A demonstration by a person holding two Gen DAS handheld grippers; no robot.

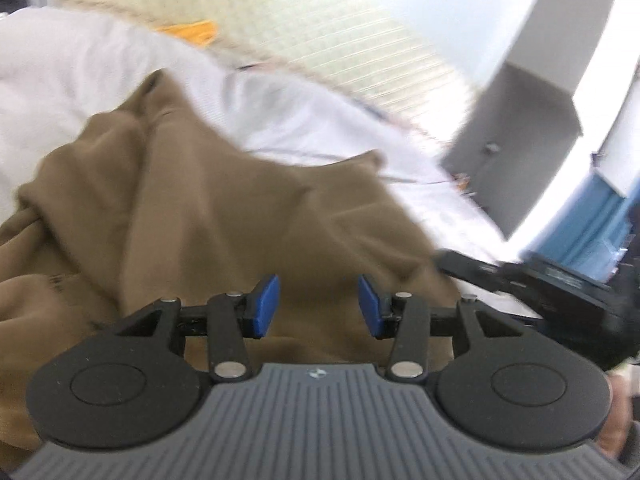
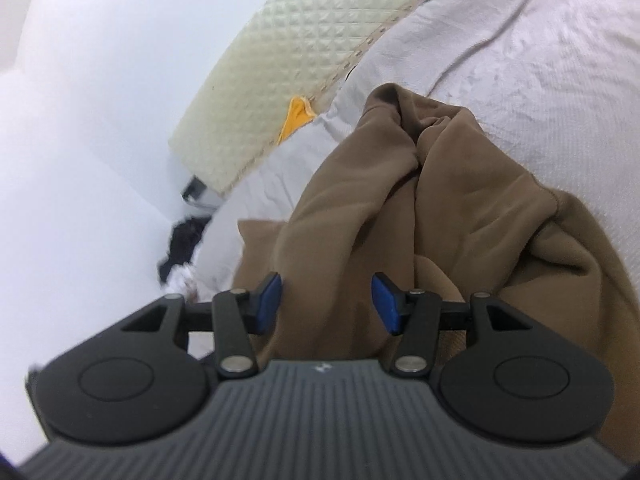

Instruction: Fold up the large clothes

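A large brown garment (image 1: 224,208) lies crumpled in soft folds on a white bedsheet (image 1: 80,64). My left gripper (image 1: 318,306) hovers low over its near part. Its blue pads (image 1: 264,308) stand apart and only cloth shows behind the gap. In the right wrist view the same brown garment (image 2: 452,184) is bunched into a ridge that runs toward my right gripper (image 2: 326,304). That gripper's jaws are apart, with a fold of the cloth lying in the gap, and the blue pads (image 2: 386,306) do not visibly press on it.
A cream quilted headboard (image 2: 304,40) rises behind the bed with a yellow cloth (image 2: 296,118) at its foot. Dark items (image 2: 184,240) lie beside the white sheet (image 2: 540,60). A grey cabinet (image 1: 520,128) and blue fabric (image 1: 592,220) stand right. The other tool's black housing (image 1: 560,284) reaches in.
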